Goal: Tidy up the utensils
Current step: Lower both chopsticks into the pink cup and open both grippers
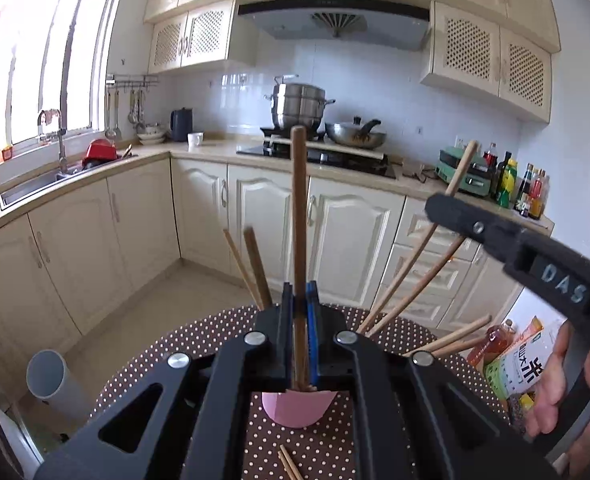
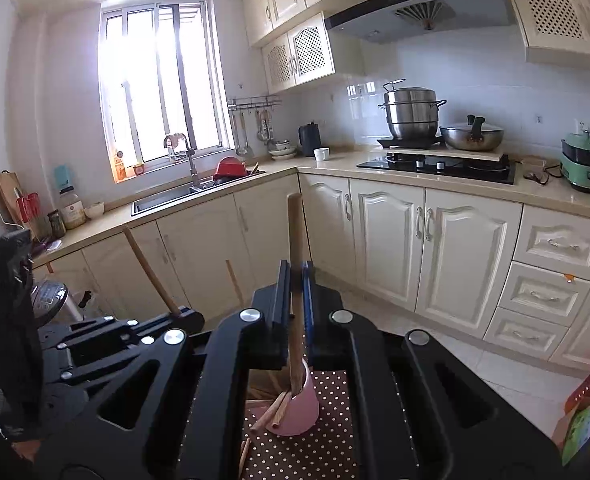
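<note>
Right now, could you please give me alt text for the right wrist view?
The right gripper is shut on a wooden chopstick standing in a pink cup on a polka-dot table, kitchen cabinets behind.

free: bare polka-dot counter (image 2: 327, 452) in front of pink cup (image 2: 299, 408) | blocked: wooden chopsticks (image 1: 407, 280) fan up and outward around the cup | side: right tool (image 1: 435, 206) crosses above the right-hand sticks | loose chopsticks (image 1: 289, 462) lie on the near counter
</note>
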Demonstrator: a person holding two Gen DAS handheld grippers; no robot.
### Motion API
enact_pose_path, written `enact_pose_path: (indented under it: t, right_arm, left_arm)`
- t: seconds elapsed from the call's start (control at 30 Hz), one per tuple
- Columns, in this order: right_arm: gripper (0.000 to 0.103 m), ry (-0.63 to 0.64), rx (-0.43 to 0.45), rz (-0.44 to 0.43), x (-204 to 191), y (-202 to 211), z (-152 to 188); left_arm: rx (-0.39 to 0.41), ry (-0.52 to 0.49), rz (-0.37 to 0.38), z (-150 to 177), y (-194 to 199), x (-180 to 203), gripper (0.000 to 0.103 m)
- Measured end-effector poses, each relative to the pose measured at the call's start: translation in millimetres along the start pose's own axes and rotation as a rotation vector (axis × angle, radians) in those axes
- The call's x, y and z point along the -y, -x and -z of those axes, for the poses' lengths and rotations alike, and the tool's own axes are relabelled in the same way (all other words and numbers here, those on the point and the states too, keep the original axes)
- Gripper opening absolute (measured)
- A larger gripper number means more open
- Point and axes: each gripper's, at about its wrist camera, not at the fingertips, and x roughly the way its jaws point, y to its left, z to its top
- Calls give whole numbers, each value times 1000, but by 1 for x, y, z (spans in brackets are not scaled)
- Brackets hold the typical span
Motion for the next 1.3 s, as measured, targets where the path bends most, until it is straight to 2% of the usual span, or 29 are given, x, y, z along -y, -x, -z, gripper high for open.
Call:
enact_pose_path:
  t: [0.17,0.2,0.23,0.57,0.63,0.7,0.73,0.87,1.03,1.1,1.13,1.17,1.3]
  right_arm:
    - [6,-6,-10,-2,-1,0,-1]
    - [7,-9,-12,-2,-1,0,-2]
    - [7,-13,-14,-3,-1,0,-2]
    - [7,-13,-31,0,-3,1,-1]
    - [7,-15,-34,0,-3,2,0]
    - [7,-16,-37,11,-4,3,0]
    - [9,-18,-39,14,-4,3,0]
    - [30,-27,-30,22,-5,9,0]
    - [30,-23,-4,33,-10,20,-1]
    - [35,-27,12,49,-11,27,-2]
    - [43,-26,21,58,-11,31,-3]
    - [45,-25,32,65,-12,35,-3]
    - [45,-7,63,87,-17,53,1]
  left_arm:
    - [3,24,18,0,2,-5,10]
    - [0,26,21,0,3,-6,22]
    - [2,28,19,0,4,-8,26]
    - [22,26,13,2,18,-10,31]
    - [33,30,8,1,22,-11,37]
    - [32,31,5,1,25,-11,38]
    - [33,30,8,1,27,-12,38]
    - [38,32,1,1,34,-12,38]
    - [54,38,-5,0,47,-14,38]
    - [63,40,-5,-1,53,-13,38]
    - [69,40,-5,-2,56,-13,39]
    - [76,39,-8,-2,60,-13,39]
    - [105,41,-12,-2,77,-11,43]
